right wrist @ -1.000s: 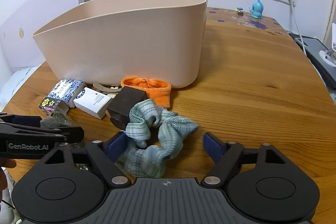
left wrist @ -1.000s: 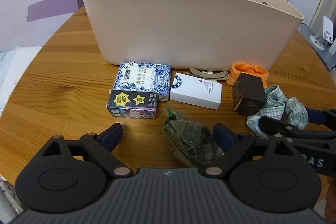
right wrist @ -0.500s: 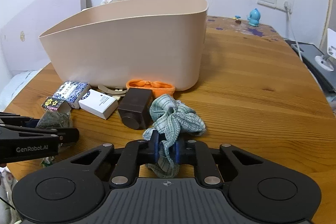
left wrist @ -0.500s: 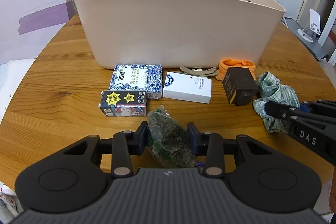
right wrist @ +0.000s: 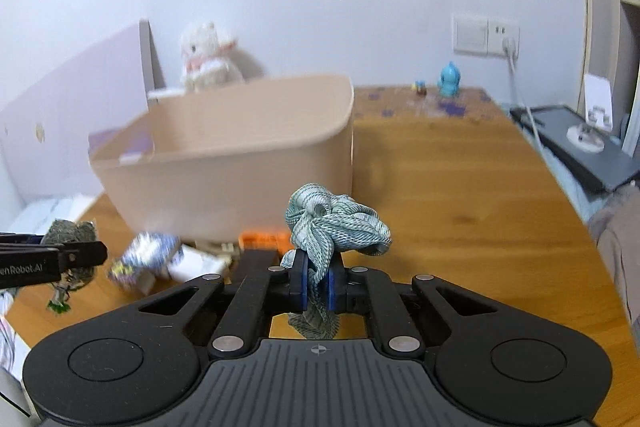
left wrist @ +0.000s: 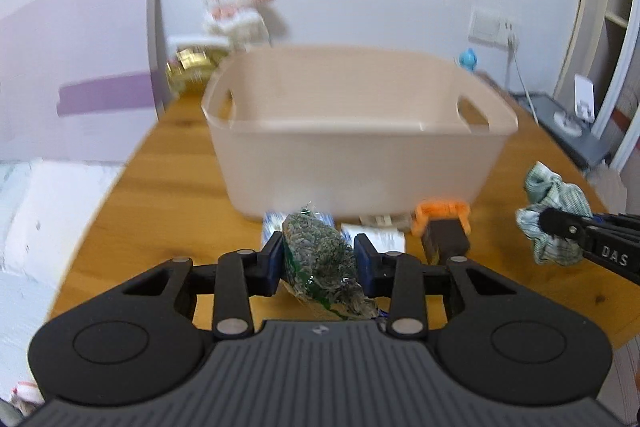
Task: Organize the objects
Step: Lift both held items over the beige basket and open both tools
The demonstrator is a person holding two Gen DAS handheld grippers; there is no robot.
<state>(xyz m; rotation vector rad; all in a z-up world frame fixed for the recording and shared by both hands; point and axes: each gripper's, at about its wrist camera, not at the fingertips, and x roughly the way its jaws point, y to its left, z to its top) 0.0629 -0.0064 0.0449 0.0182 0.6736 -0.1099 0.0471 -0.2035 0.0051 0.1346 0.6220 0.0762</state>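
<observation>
With both tools lifted off the table (left wrist: 152, 163), the left gripper (left wrist: 318, 259) is clamped on a green packet (left wrist: 320, 259), pads pressing its two sides; the packet hangs clear of the wood, its lower end trailing toward the camera. Right gripper (right wrist: 316, 285) is pinched tight on a teal checked cloth (right wrist: 334, 223), which bunches up above the pads, with a tail hanging below them. In the left view the cloth (left wrist: 554, 207) shows at far right, held in the other tool; in the right view the packet (right wrist: 66, 235) shows at far left, also raised.

Straight ahead of both: beige bin (left wrist: 356, 147), upright on the table, handle cut-outs at each end, inside looks bare from the left view.

On the table at the bin's near wall, left to right: blue-white box (right wrist: 150, 251), white box (right wrist: 196, 265), dark block (left wrist: 446, 239), an orange item (left wrist: 440, 211) behind the block. All blurred.

Beyond the bin: white plush (left wrist: 236, 7) by the wall, small blue figure (right wrist: 450, 79), wall socket (right wrist: 484, 35).
</observation>
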